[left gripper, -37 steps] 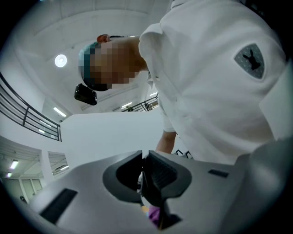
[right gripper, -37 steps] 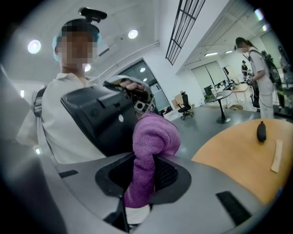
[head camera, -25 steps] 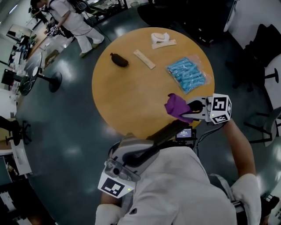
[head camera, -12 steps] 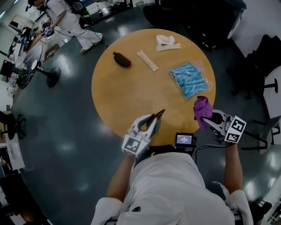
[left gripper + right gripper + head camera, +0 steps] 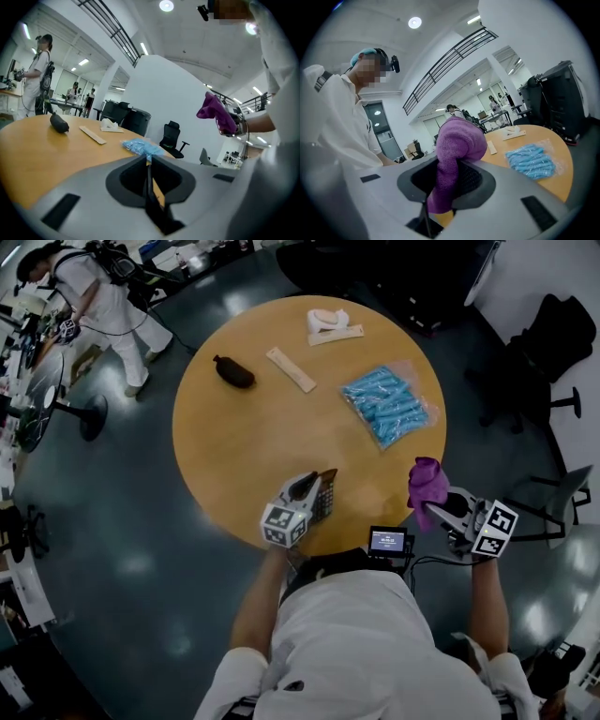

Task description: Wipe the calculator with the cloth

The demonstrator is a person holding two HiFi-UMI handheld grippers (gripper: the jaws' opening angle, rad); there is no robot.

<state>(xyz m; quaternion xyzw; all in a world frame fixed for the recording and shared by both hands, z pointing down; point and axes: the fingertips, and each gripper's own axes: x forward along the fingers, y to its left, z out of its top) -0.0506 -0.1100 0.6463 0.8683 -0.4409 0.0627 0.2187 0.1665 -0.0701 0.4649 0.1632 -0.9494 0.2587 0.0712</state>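
My left gripper [image 5: 314, 486] hangs over the near rim of the round wooden table [image 5: 244, 437], shut on the dark calculator [image 5: 324, 502]. In the left gripper view the calculator [image 5: 151, 197] shows edge-on as a thin dark slab clamped between the jaws of the left gripper [image 5: 148, 161]. My right gripper [image 5: 433, 507] hovers just off the table's right front edge, shut on a bunched purple cloth [image 5: 427, 480]. The cloth [image 5: 459, 140] rises out of the right gripper [image 5: 450, 161] and folds over its top. The two grippers are apart, and the cloth does not touch the calculator.
On the table lie a clear bag of blue pieces [image 5: 384, 407], a flat wooden stick [image 5: 291, 368], a dark pouch [image 5: 234, 372] and a white bundle [image 5: 330, 322]. A small screen [image 5: 387, 541] sits at my chest. Office chairs [image 5: 553, 334] stand at right; a person [image 5: 103, 296] stands far left.
The left gripper dropped from close by my chest to the table's near edge, rolling as it came, calculator still in it. The right gripper carried the cloth rightward off the tabletop.
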